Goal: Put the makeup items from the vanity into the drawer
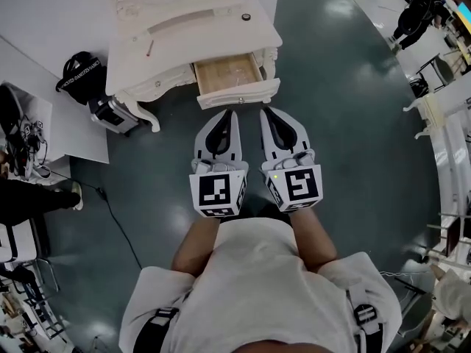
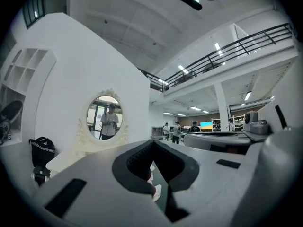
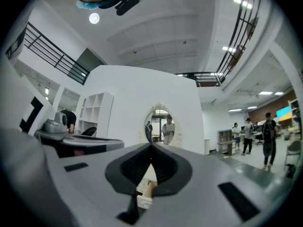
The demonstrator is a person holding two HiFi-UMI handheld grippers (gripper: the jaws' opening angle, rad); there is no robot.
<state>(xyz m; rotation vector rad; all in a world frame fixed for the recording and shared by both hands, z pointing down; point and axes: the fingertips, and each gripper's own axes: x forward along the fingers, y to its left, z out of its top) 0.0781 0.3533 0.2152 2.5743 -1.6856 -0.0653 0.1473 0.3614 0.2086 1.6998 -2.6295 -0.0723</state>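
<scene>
Head view shows left gripper (image 1: 231,114) and right gripper (image 1: 265,112) closed, empty, before the wood-lined drawer (image 1: 239,93).

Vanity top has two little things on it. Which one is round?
The small dark item by the vanity's right edge in the head view; the thin reddish stick lies further left.

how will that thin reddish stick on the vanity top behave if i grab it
The thin reddish stick looks slender, so it is probably light. If round, it may roll when nudged. Lying flat on the smooth vanity top, it could slide rather than lift.
</scene>
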